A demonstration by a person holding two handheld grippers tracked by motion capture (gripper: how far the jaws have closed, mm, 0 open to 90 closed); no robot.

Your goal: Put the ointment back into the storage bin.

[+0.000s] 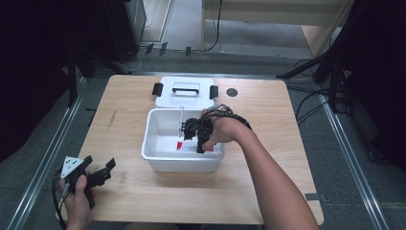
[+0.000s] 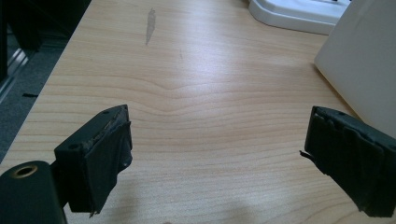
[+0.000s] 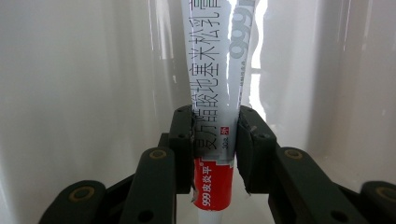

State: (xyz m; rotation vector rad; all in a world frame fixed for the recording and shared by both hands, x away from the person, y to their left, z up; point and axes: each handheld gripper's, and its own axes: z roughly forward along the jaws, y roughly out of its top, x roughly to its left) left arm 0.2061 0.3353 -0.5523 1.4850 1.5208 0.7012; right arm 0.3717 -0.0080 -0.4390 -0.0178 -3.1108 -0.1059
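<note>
I've got the right gripper (image 3: 215, 140) clamped on the ointment box (image 3: 215, 107) | box down inside the white bin (image 1: 158, 158) | left gripper (image 2: 217, 154) spread wide over bare table (image 2: 196, 93)

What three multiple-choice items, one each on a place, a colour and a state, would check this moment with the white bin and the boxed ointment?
1. Where is the right gripper?
A. Inside the white bin
B. On the lid
C. Off the table

2. What colour is the band at the near end of the ointment box?
A. Green
B. Red
C. Yellow

3. How does the left gripper stand?
A. Shut on a box
B. Shut on the lid
C. Open, with nothing between its jaws

Answers:
1 A: the high view shows the hand reaching down into the bin.
2 B: the right gripper view shows a red band between the jaws.
3 C: the left gripper view shows the jaws wide apart over bare wood.
</note>
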